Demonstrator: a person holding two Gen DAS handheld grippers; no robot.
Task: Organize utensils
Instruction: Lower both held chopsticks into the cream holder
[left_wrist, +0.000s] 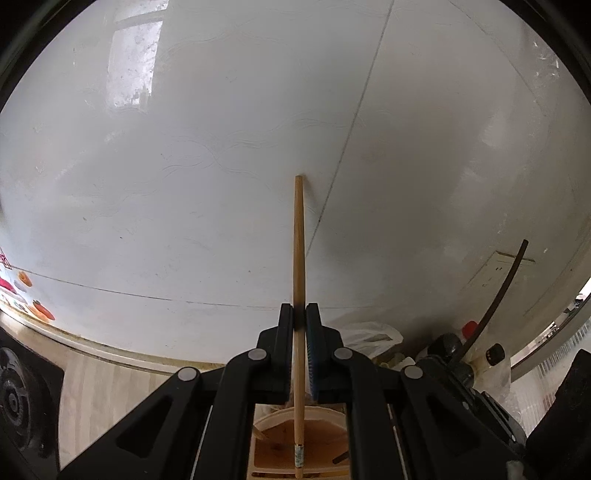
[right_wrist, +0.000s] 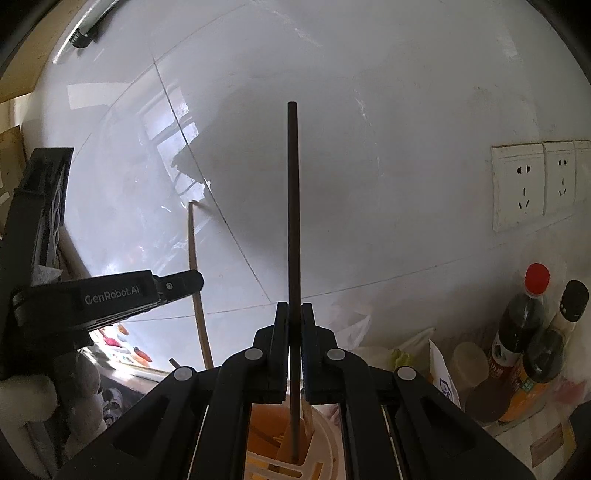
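My left gripper (left_wrist: 300, 314) is shut on a light wooden chopstick (left_wrist: 298, 243) that stands nearly upright, its lower end reaching down into a cream utensil holder (left_wrist: 266, 424). My right gripper (right_wrist: 294, 314) is shut on a dark chopstick (right_wrist: 293, 206), also upright, whose lower end dips into the same holder (right_wrist: 328, 443) among other sticks. In the right wrist view the left gripper (right_wrist: 184, 282) shows at the left with the wooden chopstick (right_wrist: 192, 243) in it. The dark chopstick (left_wrist: 506, 280) shows curved at the right of the left wrist view.
A glossy white tiled wall fills the background. Sauce bottles (right_wrist: 524, 325) and a plastic bag (right_wrist: 354, 332) crowd the counter at the right. Wall sockets (right_wrist: 521, 184) sit above them. A stove burner (left_wrist: 18, 398) lies at the far left on a wood-look counter (left_wrist: 99, 387).
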